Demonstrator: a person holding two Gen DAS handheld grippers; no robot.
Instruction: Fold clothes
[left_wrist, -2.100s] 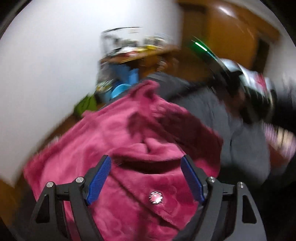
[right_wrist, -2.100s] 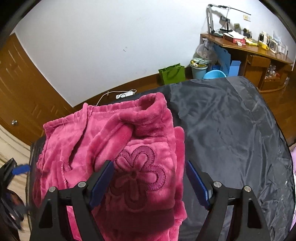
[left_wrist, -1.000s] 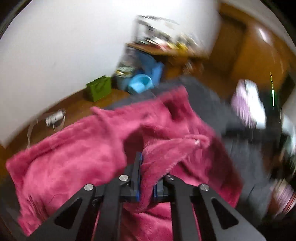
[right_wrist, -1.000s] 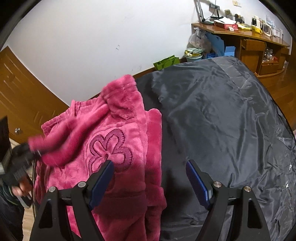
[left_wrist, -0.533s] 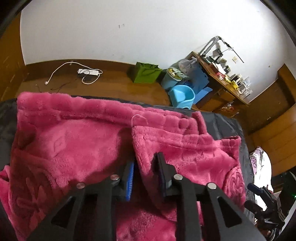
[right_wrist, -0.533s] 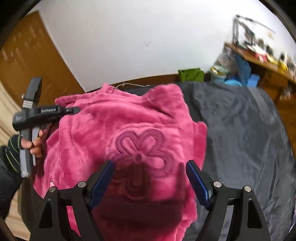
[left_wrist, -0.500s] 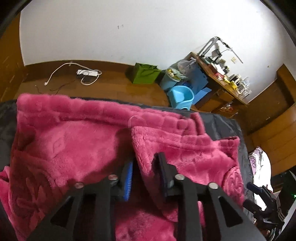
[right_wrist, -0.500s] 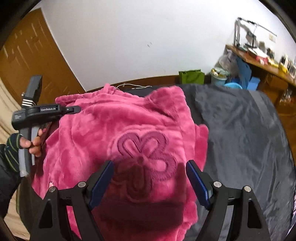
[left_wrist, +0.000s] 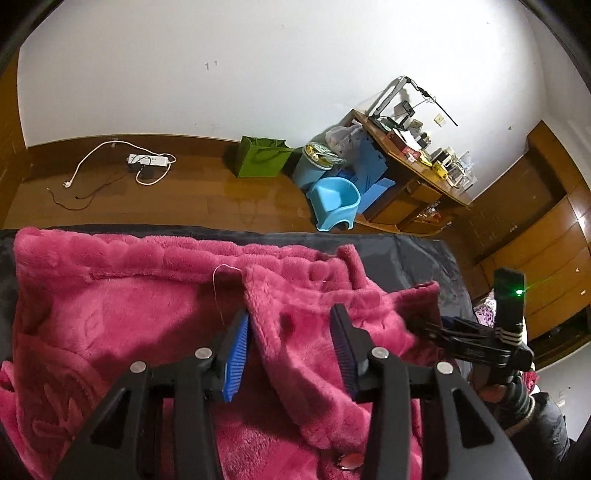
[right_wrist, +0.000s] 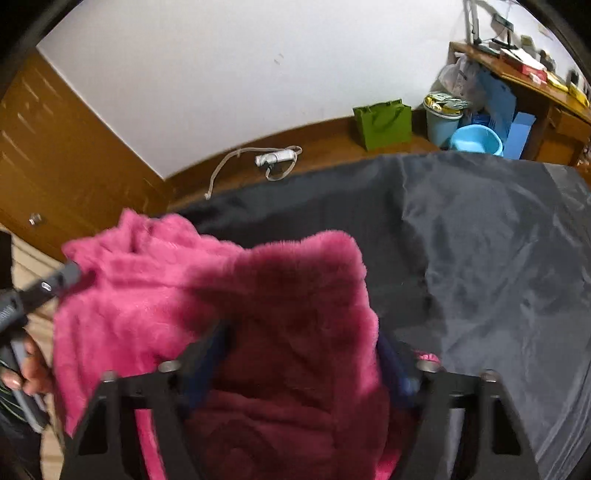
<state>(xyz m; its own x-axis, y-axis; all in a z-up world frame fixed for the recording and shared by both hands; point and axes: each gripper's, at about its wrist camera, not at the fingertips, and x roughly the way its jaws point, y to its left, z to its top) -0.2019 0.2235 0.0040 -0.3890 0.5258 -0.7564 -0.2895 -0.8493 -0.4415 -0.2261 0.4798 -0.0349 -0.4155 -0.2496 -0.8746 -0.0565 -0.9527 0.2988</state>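
A pink fleece garment (left_wrist: 110, 314) lies spread on a dark grey cover (left_wrist: 406, 251). My left gripper (left_wrist: 290, 343) hovers over its upper middle. Its jaws are opening, and a folded flap lies loose between the blue pads without being pressed. At the garment's right edge, in the same view, sits my right gripper (left_wrist: 432, 326). In the right wrist view the garment (right_wrist: 155, 295) bulges up between the wide fingers of my right gripper (right_wrist: 303, 362). Those jaws are closing, and the picture is blurred. The left gripper (right_wrist: 68, 277) touches the cloth's far left corner.
The grey cover (right_wrist: 480, 240) stretches bare to the right of the garment. Beyond the bed's far edge, on the wooden floor, are a power strip (left_wrist: 147, 160), a green bag (left_wrist: 264, 157) and a blue tub (left_wrist: 334, 199). A cluttered wooden desk (left_wrist: 413, 151) stands against the wall.
My left gripper laid the flap it held across the garment and its jaws have parted. My right gripper dropped from above the flower patch into the cloth, which now fills the gap between its fingers.
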